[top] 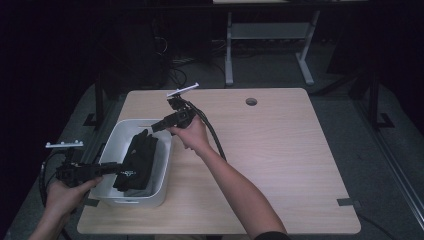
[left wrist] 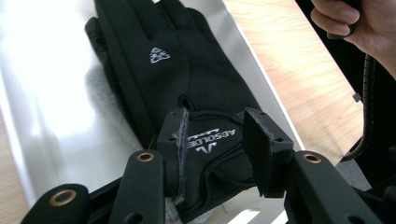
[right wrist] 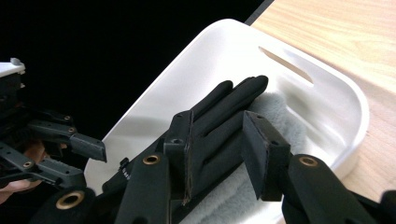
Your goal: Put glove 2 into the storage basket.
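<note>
A black glove (left wrist: 187, 84) with a white logo lies in a white bin (top: 114, 145) on light wood-grain table (top: 280, 150)

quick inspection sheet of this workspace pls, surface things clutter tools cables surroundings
surface: wooden table with a round hole near the far edge
job's things: black glove lying in a white bin, on something grey and fleecy
clutter: nothing seen
tools: left tool open astride the glove's cuff; right tool open above the glove's fingers
cables: black cable trails from the right tool across the table
surroundings: dark floor, white desk frame behind
</note>
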### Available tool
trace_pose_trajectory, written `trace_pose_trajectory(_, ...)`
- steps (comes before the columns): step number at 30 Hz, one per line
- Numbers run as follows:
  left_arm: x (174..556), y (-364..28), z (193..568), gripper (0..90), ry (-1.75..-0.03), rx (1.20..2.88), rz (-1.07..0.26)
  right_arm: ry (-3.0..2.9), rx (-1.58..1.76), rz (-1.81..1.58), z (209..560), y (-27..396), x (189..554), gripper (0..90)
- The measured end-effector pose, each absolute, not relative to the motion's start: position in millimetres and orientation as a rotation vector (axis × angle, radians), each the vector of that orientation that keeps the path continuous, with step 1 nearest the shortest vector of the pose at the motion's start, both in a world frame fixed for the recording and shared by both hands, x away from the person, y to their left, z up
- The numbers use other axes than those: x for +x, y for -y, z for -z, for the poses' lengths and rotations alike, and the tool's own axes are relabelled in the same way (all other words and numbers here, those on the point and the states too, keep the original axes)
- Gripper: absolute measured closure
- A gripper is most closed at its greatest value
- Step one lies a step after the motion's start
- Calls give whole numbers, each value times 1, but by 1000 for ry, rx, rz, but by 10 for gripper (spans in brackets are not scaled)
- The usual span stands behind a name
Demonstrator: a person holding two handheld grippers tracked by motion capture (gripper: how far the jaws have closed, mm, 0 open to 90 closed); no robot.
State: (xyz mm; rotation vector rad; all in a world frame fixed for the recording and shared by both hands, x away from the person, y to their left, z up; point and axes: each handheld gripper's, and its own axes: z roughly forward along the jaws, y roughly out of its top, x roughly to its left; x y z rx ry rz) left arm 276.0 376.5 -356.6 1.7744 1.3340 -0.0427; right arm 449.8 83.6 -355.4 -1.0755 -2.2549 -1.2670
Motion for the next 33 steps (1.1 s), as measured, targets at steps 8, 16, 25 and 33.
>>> trace_pose_trajectory(8,280,-367,348,594,-1308,1778,36,2239,-1079,1308,345,-61,447,621)
trace_pose_trajectory(16,286,-349,340,587,-1260,1801,42,2223,-1079,1342,338,-42,446,596)
trace_pose_trajectory(25,291,-336,336,584,-1234,1809,50,2208,-1090,1366,333,-26,446,585)
trace_pose_trajectory(33,293,-325,332,578,-1212,1812,56,2197,-1105,1373,329,-13,445,573)
